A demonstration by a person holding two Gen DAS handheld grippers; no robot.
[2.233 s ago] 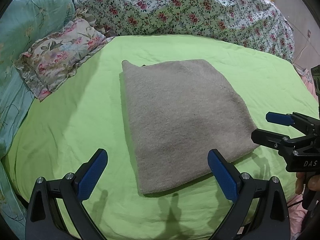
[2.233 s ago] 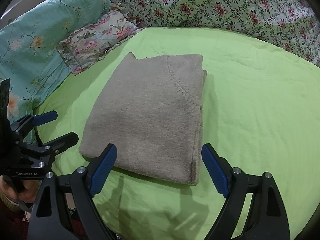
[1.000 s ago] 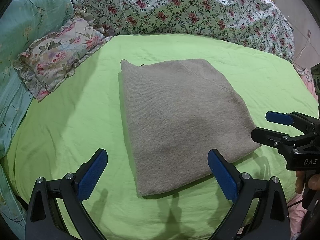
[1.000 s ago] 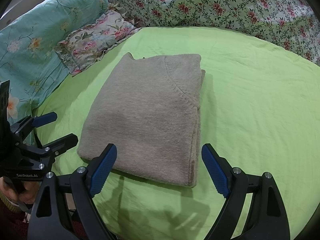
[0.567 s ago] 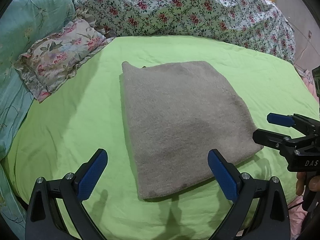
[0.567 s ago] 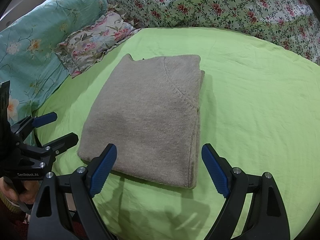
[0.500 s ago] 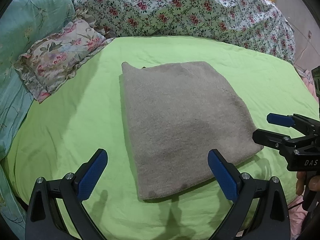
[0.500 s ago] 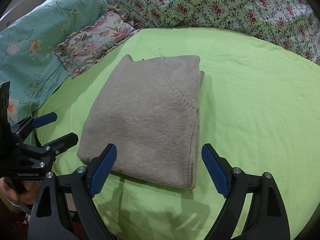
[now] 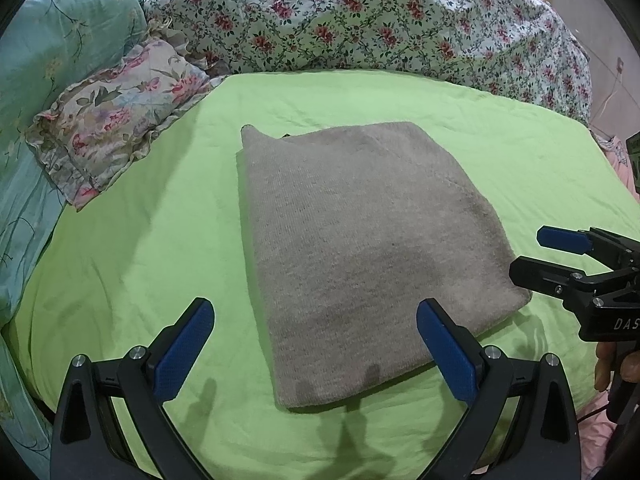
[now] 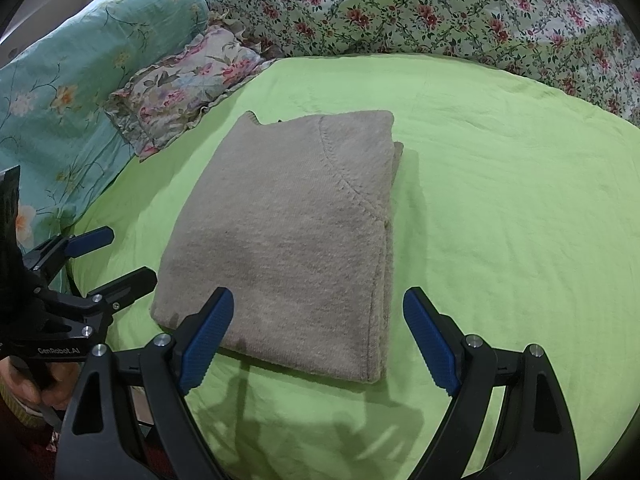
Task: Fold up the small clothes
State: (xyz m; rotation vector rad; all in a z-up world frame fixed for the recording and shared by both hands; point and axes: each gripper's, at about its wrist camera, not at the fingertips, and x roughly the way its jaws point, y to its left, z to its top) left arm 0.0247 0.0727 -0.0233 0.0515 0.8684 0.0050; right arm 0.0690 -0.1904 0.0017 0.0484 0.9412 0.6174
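Note:
A grey-brown knit garment [image 9: 360, 240] lies folded into a neat rectangle on the green bedsheet [image 9: 140, 260]; it also shows in the right wrist view [image 10: 288, 240], with a curved seam on top. My left gripper [image 9: 316, 344] is open and empty, hovering just short of the garment's near edge. My right gripper [image 10: 316, 332] is open and empty, also just short of the near edge. Each gripper shows in the other's view, the right one [image 9: 536, 254] beside the garment's right corner, the left one [image 10: 120, 256] beside its left corner.
A small floral pillow [image 9: 112, 136] lies at the back left. A teal floral quilt [image 10: 60, 80] runs along the left side. A flowered duvet [image 9: 360, 24] is piled along the back. Bare green sheet [image 10: 520, 200] lies right of the garment.
Both grippers hold nearly still, open, near the garment's front edge. The views only waver slightly. The garment has not moved.

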